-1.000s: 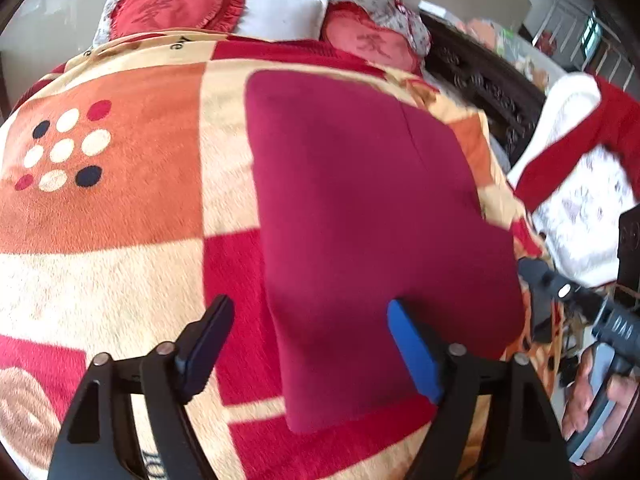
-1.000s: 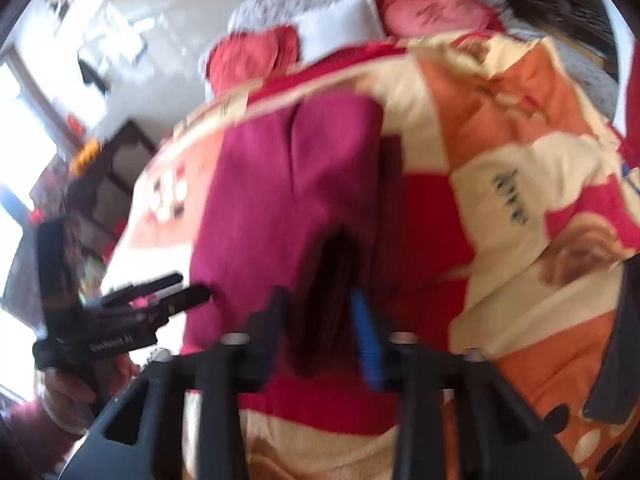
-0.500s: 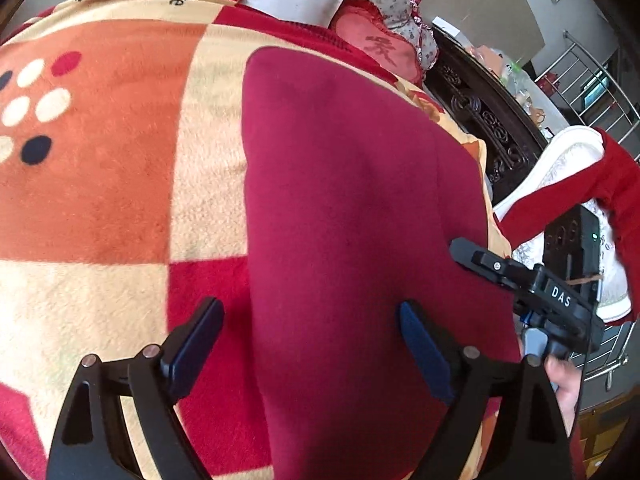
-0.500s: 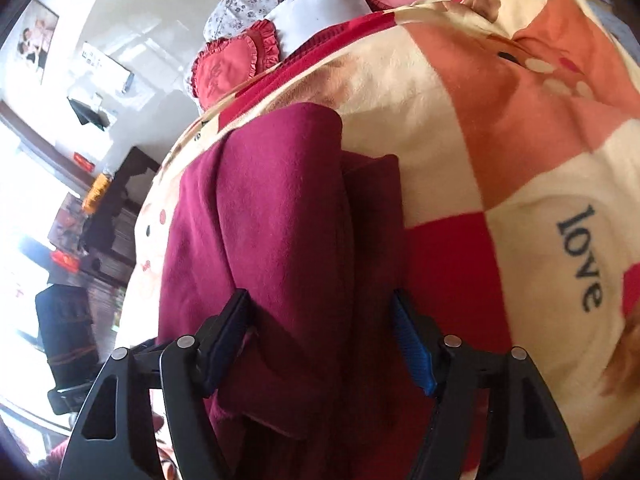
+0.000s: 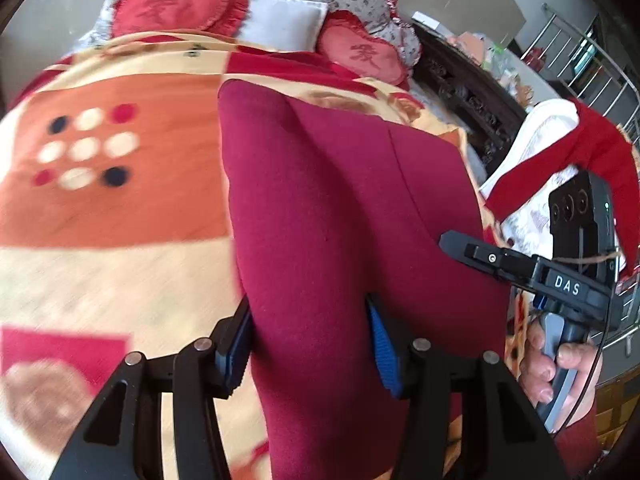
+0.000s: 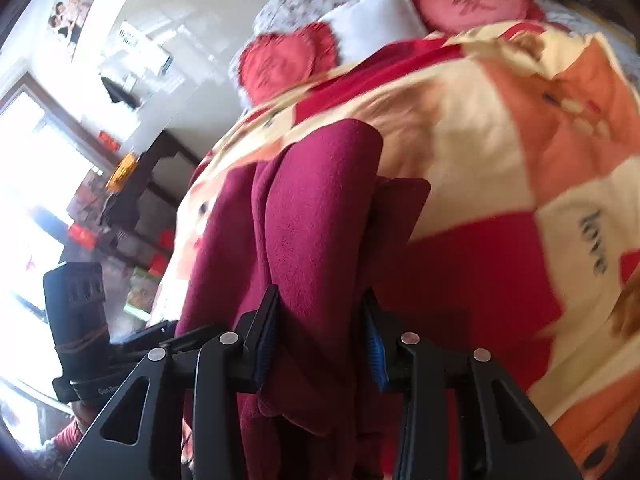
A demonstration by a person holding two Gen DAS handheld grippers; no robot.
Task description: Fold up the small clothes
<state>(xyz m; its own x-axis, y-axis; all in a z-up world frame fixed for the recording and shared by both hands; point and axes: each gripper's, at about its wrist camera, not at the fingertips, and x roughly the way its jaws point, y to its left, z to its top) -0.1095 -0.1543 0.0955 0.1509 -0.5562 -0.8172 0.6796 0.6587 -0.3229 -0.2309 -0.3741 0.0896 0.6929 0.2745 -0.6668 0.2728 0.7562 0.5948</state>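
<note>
Dark-red fleece garment [image 5: 340, 220], long and partly folded lengthwise, is seen lying on the patchwork fleece blanket [image 5: 120, 208] of orange, cream and red that covers the bed, near its right-hand edge and running from the near end toward the pillows.

Nearest: the left gripper [image 5: 308, 344] is now pinched on a raised ridge of the cloth at its near end, blue pads pressed into both sides. Half a second earlier these fingers were spread wide with the fabric lying flat between them; a grasp has therefore just been made.

The right gripper [image 6: 320, 332] is likewise clamped on a bunched fold of the same garment. It too was open astride the cloth half a second ago. In the left view it is seen just beside the garment's right edge.

Judgement: with both near-end holds taken, the next fold can be started, probably by carrying the near end toward the far end. Even tension would be needed, as the thick fleece is already bunched unevenly.

Farther off: red heart-shaped cushions [image 5: 176, 4] and a white pillow [image 5: 284, 20] at the head of the bed. A red-and-white garment [image 5: 560, 148] is noted beyond the bed's right edge.
</note>
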